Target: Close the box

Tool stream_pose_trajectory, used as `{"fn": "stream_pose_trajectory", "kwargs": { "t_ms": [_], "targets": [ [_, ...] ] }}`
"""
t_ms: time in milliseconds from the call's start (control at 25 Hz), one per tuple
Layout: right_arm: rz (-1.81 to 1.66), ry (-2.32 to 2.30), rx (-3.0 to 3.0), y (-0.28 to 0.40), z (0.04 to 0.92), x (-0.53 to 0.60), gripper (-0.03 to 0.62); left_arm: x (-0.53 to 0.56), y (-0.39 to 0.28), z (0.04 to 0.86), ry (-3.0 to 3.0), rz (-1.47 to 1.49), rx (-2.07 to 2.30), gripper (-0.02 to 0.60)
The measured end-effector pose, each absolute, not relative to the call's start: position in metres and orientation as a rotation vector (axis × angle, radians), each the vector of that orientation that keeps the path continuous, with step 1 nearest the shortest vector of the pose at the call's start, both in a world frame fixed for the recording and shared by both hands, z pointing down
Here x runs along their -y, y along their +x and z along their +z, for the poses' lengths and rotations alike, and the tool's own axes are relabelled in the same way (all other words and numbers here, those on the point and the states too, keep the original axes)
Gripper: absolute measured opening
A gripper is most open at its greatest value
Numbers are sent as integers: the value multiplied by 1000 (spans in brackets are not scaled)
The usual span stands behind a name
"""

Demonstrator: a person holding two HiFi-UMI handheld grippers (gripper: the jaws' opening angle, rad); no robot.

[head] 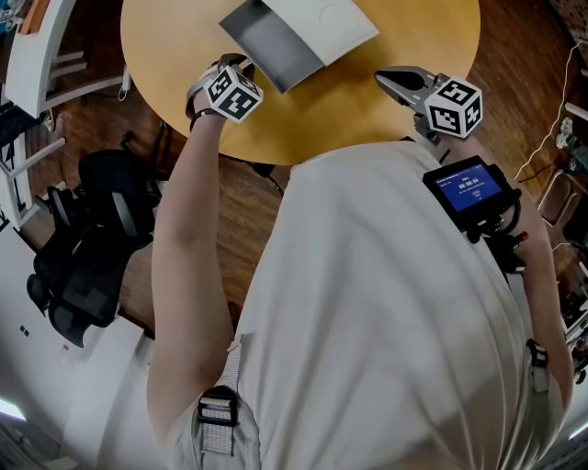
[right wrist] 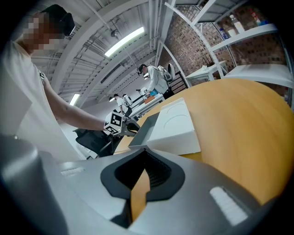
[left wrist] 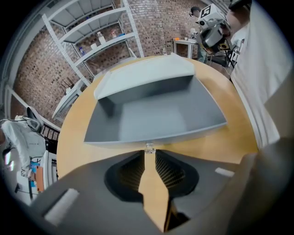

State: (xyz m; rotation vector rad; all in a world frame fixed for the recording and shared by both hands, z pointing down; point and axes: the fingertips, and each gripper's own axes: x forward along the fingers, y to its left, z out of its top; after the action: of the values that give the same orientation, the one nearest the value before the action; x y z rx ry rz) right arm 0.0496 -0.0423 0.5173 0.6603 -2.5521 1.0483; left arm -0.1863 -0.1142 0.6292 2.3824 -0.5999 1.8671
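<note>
Lying open, box (head: 322, 23) white outside; grey flap (head: 274, 46) lowered.

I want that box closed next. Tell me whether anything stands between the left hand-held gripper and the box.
Nothing visible does. The left hand-held gripper points straight at the near grey edge of the open grey-and-white cardboard box, with only a strip of bare round yellow wooden table between them.

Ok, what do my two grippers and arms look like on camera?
The left gripper and right gripper have grey beak-shaped jaws with dark ribbed pads, each carrying a white cube of black square markers. A small blue-lit screen sits at the right wrist. Arms are bare; the person wears a light shirt.
</note>
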Motion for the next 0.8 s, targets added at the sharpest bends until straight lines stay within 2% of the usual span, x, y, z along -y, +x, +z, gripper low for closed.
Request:
{"fn": "stream_pose_trajectory", "kwargs": {
  "t_ms": [800],
  "targets": [
    [1106,795,2523,74,527,44,2,163,-107,631,2482,1825,543,74]
  ]
}}
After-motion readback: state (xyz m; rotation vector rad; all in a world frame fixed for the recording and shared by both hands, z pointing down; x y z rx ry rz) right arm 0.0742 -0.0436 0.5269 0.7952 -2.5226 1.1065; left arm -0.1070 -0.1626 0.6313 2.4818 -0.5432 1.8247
